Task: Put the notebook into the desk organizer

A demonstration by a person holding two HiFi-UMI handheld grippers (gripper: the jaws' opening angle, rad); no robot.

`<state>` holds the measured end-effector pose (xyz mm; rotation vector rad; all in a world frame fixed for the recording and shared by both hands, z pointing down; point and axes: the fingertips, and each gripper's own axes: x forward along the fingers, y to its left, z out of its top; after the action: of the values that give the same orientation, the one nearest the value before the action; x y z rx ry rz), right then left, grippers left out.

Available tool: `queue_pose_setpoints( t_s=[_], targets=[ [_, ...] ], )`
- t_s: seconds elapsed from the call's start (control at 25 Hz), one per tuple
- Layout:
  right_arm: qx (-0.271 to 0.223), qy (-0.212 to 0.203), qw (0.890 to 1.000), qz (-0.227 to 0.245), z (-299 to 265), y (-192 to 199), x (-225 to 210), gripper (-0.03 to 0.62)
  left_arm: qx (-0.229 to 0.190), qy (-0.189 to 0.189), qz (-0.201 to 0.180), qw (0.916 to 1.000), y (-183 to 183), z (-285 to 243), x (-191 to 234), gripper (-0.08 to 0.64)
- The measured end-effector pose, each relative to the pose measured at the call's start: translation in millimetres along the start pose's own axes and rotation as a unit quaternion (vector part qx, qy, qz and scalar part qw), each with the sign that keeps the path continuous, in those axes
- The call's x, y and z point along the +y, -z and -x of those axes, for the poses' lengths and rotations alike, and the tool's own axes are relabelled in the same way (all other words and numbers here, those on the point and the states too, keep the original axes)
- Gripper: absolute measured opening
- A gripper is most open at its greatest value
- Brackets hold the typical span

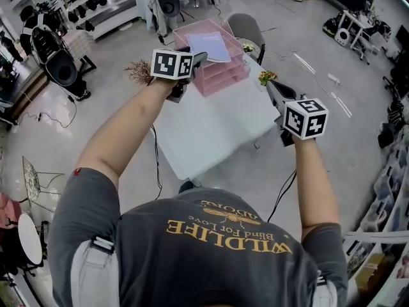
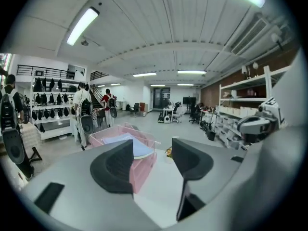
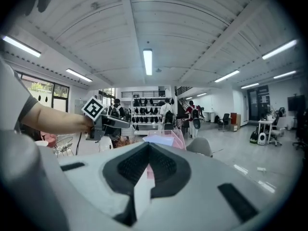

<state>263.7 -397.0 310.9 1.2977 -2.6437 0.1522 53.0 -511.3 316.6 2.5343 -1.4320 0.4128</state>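
Empty-handed, I hold my left tongs [image 2: 153,147] half open, right tongs [image 3: 148,148] shut; notebook [image 1: 208,45] already rests in organizer [image 1: 225,77], tabletop's [image 1: 211,133] far edge.

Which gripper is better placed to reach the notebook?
Left. The left gripper is beside the organizer holding the notebook, jaws apart and empty. The right gripper is shut and farther off.

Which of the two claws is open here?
The left claw, the one nearer the pink organizer: its jaws stand apart with nothing between them. The right claw has its jaws closed together and holds nothing.
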Motion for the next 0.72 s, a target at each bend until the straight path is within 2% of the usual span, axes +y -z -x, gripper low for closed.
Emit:
queue_pose_setpoints(
  t_s=[0.16, 0.32, 0.52, 0.64, 0.72],
  targets=[
    [-0.021, -0.028, 0.999, 0.006, 19.6, -6.3, 24.4, 0.000, -0.056, 0.013, 0.012, 0.9983, 12.4, 63.7, -27.3, 0.192],
    [-0.044, -0.049, 0.998, 0.003, 32.0, -15.9, 54.4, 0.000, -0.093, 0.033, 0.026, 0.9947, 30.3, 117.6, -47.8, 0.120],
    [-0.068, -0.062, 0.996, -0.007, 30.0, -17.2, 95.4, 0.000, -0.139, 0.061, -0.001, 0.9884, 54.8, 174.3, -54.2, 0.002],
    [-0.078, -0.065, 0.995, -0.018, 19.0, -12.9, 126.6, 0.000, -0.169, 0.087, -0.015, 0.9816, 66.7, 209.6, -42.9, 0.002],
    [-0.085, -0.063, 0.994, -0.029, 8.7, -8.0, 147.2, 0.000, -0.176, 0.105, -0.010, 0.9787, 75.9, 227.3, -26.7, 0.000]
  ],
)
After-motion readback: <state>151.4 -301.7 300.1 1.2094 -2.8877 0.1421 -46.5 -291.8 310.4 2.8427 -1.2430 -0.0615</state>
